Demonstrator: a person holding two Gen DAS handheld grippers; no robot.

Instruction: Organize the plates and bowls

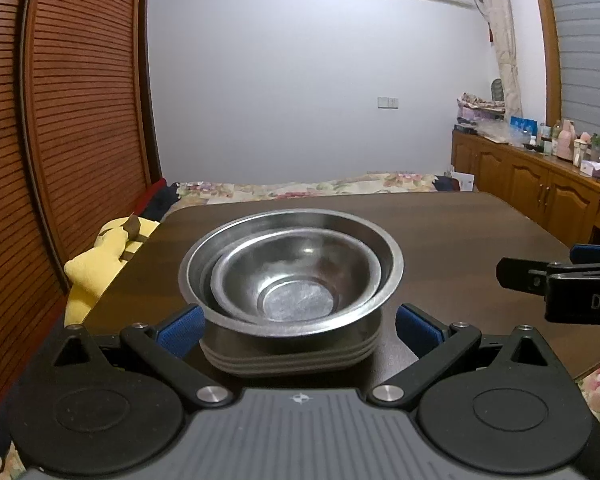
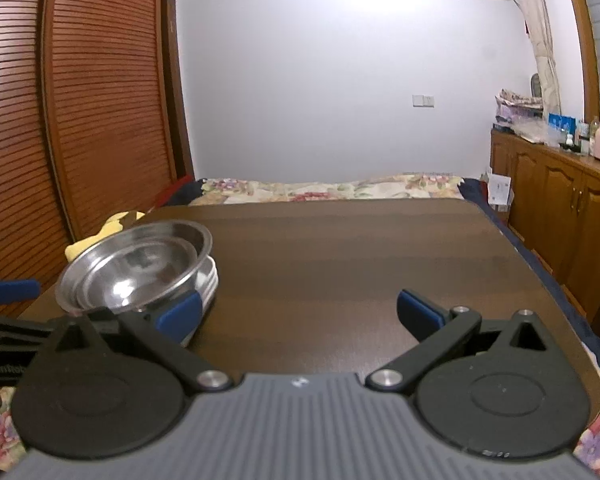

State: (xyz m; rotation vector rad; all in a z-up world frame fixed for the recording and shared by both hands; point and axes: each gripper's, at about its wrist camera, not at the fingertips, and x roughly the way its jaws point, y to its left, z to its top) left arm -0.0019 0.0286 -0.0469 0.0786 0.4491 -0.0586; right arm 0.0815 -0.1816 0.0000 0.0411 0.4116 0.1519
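Observation:
Two steel bowls, a small bowl [image 1: 296,276] nested in a large bowl [image 1: 384,252], rest on a stack of plates [image 1: 292,354] on the brown table [image 1: 460,232]. My left gripper [image 1: 298,330] is open, its blue pads on either side of the stack, not touching it. In the right wrist view the same bowls [image 2: 136,268] and plates [image 2: 210,280] sit at the table's left side. My right gripper [image 2: 298,310] is open over bare table to the right of the stack, and its left pad stands in front of the plates. The right gripper also enters the left wrist view at the right edge [image 1: 560,284].
A yellow plush toy [image 1: 100,264] lies off the table's left edge by the slatted wooden doors [image 1: 72,120]. A bed with a floral cover [image 2: 328,190] lies beyond the table. A wooden cabinet [image 2: 560,216] with bottles on top runs along the right.

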